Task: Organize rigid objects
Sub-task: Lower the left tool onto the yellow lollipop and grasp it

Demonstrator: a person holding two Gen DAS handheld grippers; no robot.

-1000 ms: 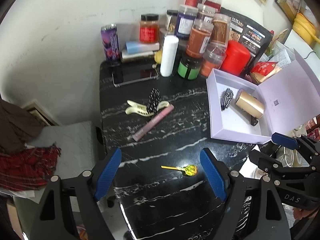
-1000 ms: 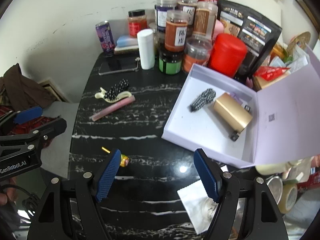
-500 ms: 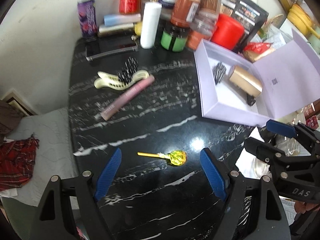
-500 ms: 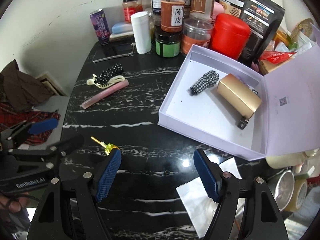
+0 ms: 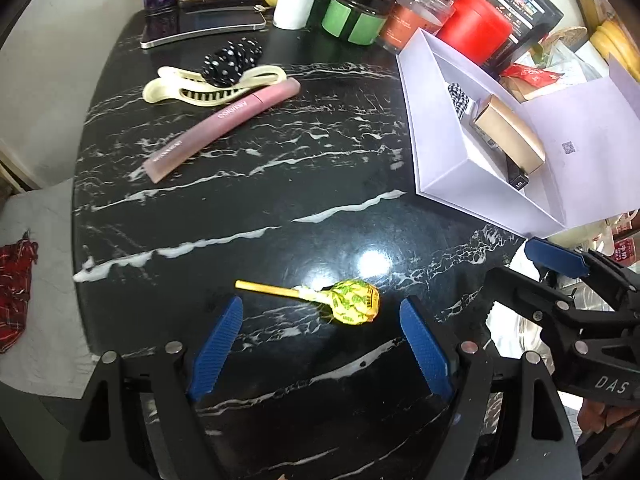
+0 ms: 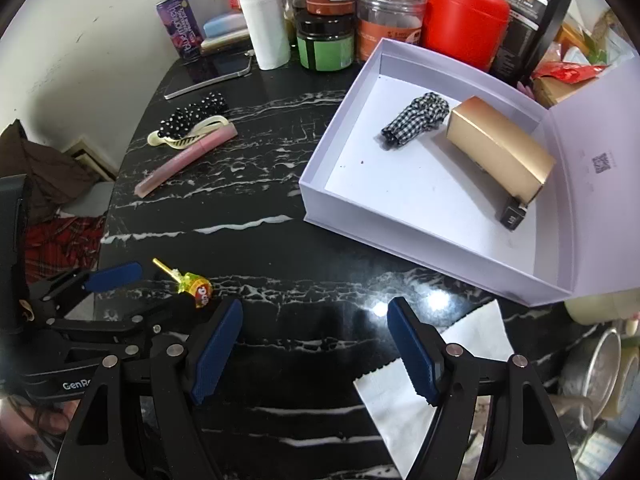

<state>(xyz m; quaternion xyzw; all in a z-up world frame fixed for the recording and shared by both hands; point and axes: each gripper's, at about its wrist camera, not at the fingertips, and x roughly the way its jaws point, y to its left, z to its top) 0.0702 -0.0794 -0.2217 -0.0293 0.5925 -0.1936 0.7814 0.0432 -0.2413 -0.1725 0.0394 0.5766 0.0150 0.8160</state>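
Note:
A yellow-wrapped lollipop (image 5: 354, 302) lies on the black marble table (image 5: 260, 184), just ahead of my left gripper (image 5: 322, 312), whose jaws stand open around it without touching. A pink tube (image 5: 224, 124), a cream hair claw (image 5: 208, 88) and a dotted black clip (image 5: 232, 60) lie further back. The open lilac box (image 6: 400, 184) holds a checked clip (image 6: 416, 118), a gold case (image 6: 500, 148) and a small black piece (image 6: 512, 214). My right gripper (image 6: 314, 322) hovers open over bare table, in front of the box. In the right wrist view the lollipop (image 6: 194, 284) sits at the left gripper's fingers (image 6: 114, 276).
Jars, a red canister (image 6: 460, 20), a white bottle (image 6: 266, 24), a purple can (image 6: 180, 24) and a phone (image 6: 208, 74) crowd the table's back. A white napkin (image 6: 432, 368) lies at the front right. Red plaid cloth (image 5: 16, 280) lies off the left edge.
Both grippers have come down toward the table. The left one now has the lollipop between its open jaws; the jars and box have slid up in both views.

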